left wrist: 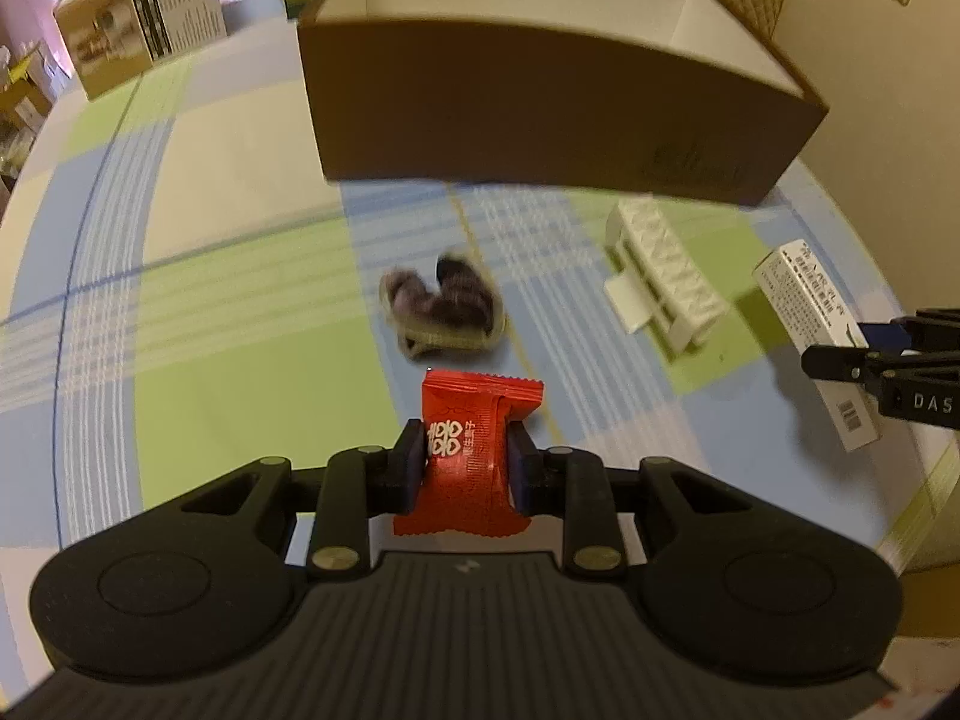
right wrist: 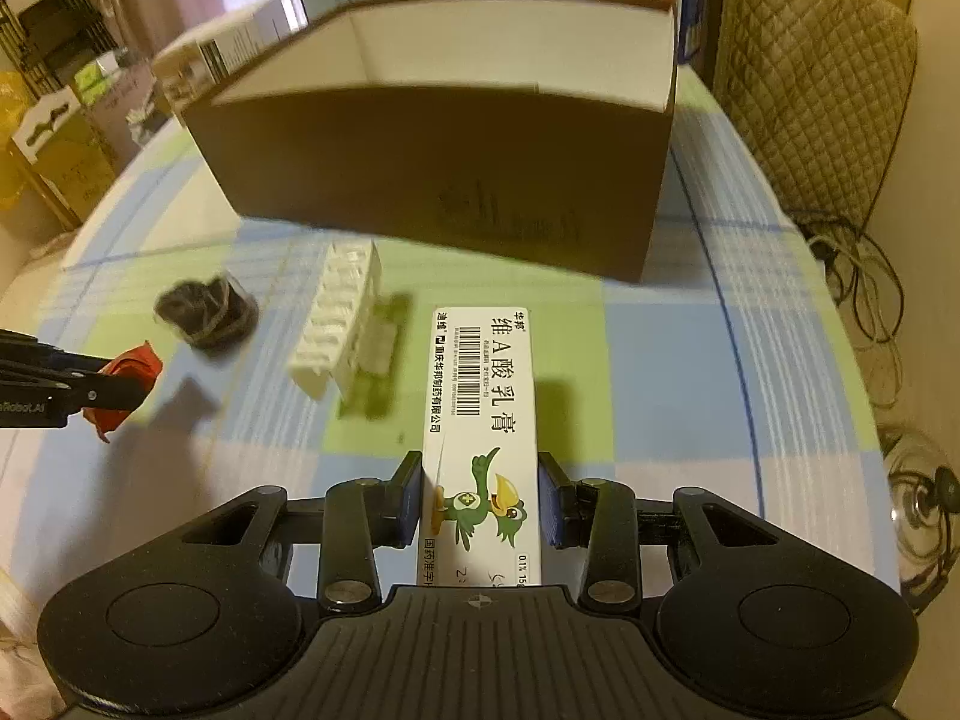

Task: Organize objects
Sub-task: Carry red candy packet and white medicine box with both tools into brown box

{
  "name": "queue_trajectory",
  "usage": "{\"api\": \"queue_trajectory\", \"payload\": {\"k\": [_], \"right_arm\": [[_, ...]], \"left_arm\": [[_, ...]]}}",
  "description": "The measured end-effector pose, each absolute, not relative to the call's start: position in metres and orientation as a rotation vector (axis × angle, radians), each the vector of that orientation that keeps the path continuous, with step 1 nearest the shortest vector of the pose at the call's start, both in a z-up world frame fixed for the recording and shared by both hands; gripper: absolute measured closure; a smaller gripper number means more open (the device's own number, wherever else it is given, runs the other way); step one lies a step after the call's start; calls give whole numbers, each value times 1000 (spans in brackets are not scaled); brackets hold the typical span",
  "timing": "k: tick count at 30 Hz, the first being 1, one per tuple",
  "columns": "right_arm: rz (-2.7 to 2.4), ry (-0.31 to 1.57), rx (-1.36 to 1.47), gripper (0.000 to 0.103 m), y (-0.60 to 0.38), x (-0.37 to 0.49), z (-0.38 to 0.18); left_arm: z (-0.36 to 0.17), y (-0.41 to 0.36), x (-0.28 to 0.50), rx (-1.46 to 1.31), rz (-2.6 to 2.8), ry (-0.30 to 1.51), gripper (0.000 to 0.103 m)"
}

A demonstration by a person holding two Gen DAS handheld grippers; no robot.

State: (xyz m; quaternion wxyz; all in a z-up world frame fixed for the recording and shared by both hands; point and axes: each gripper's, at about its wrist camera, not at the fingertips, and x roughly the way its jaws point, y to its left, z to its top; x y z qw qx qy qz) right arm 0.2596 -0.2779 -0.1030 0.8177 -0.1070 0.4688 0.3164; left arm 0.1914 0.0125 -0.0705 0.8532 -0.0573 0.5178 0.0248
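Red candy packet (left wrist: 474,450) is pinched between my left gripper (left wrist: 465,465) pads, lifted off the tablecloth (left wrist: 240,210), near the front edge. Right gripper (right wrist: 480,498) is clamped on the white ointment carton (right wrist: 483,432), long axis pointing at the brown cardboard box (right wrist: 444,174) near the back edge. Box top is open, white inside, presumably the drop target.

Risks as I see them:
- Packet is soft foil, gripped mid-body. It could slip or twist out if I swing fast.
- Carton sticks far past the pads, so its tip could catch the box's front wall if I don't lift high enough.
- Both arms heading for the same opening could clash.

Still on the cloth between me and the box: a dark wrapped bundle (left wrist: 441,306) and a white plastic ribbed part (left wrist: 666,276), side by side mid-table. A low approach would knock either. More cartons stand at the back-left corner (left wrist: 138,24).
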Motion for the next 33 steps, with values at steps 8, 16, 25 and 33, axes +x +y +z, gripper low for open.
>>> {"api": "queue_trajectory", "payload": {"k": [8,16,25,33], "right_arm": [[735,939,-223,68,-267,265,-76],[791,873,-217,68,-257,285,-50],[810,775,-231,68,-247,334,-19],[835,720,-289,68,-229,381,-8]], "left_arm": [[-36,3,208,-119,41,1002,79],[-13,-3,235,-114,33,938,79],[11,2,282,-79,41,862,79],[26,8,330,-51,50,811,79]]}}
